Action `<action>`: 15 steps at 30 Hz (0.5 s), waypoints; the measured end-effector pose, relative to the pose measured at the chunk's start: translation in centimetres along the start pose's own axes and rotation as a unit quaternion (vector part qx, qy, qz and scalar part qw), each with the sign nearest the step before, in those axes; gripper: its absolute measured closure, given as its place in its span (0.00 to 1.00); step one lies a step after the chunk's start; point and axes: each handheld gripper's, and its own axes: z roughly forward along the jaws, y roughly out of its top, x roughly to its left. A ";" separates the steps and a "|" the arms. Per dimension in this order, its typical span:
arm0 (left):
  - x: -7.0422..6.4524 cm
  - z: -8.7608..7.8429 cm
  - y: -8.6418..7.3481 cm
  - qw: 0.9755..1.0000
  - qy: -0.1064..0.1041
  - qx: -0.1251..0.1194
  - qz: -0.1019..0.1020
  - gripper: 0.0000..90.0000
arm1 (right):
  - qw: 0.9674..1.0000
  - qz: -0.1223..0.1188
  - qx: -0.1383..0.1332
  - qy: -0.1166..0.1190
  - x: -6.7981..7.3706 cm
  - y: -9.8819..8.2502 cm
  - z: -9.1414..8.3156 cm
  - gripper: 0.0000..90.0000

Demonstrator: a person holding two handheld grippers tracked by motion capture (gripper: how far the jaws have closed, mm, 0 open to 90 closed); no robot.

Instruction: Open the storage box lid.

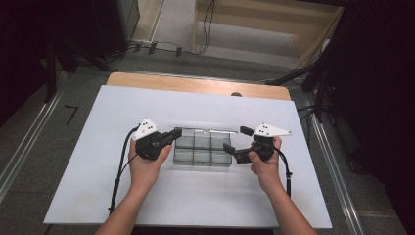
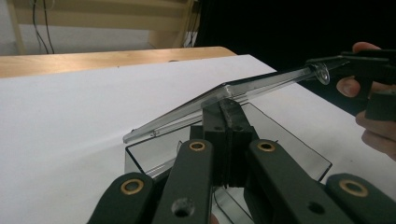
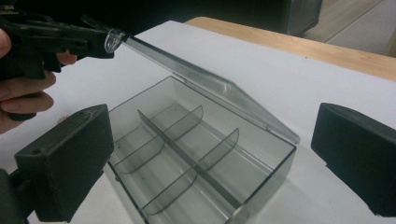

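Note:
A clear smoky plastic box [image 1: 203, 155] with several compartments sits mid-table on the white sheet. Its lid [image 3: 196, 77] is tilted up off the box, hinged along the far side. My left gripper [image 1: 175, 133] is shut on the lid's front left corner. In the left gripper view its jaws [image 2: 228, 109] meet just under the lid [image 2: 252, 86]. My right gripper [image 1: 235, 138] stands wide open at the box's right end. In the right gripper view the box [image 3: 187, 154] lies between the two pads, untouched by either. The left gripper [image 3: 100, 42] shows there too, holding the lid's round tab.
A white sheet [image 1: 195, 205] covers most of the wooden table [image 1: 195, 84], whose bare wood shows along the far edge. Cables and dark stands lie on the floor beyond. Both forearms come in from the near edge.

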 end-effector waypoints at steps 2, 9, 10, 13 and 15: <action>0.0 0.1 0.1 1.000 0.000 -0.001 0.003 1.00 | 1.000 -0.009 0.000 -0.004 0.0 0.3 0.3 0.00; 0.1 0.1 1.0 1.000 -0.001 -0.013 0.006 1.00 | 1.000 -0.007 -0.012 -0.002 -0.4 1.1 1.3 0.04; 0.2 0.1 1.1 1.000 -0.001 -0.014 0.008 1.00 | 1.000 -0.007 -0.012 -0.002 -0.5 1.1 1.4 0.05; 0.3 0.2 1.4 1.000 -0.001 -0.017 0.009 1.00 | 1.000 -0.009 -0.014 -0.008 -0.6 1.3 1.8 0.11; 0.4 0.2 1.6 1.000 -0.002 -0.019 0.010 1.00 | 1.000 -0.006 -0.019 -0.011 -0.7 1.5 1.9 0.16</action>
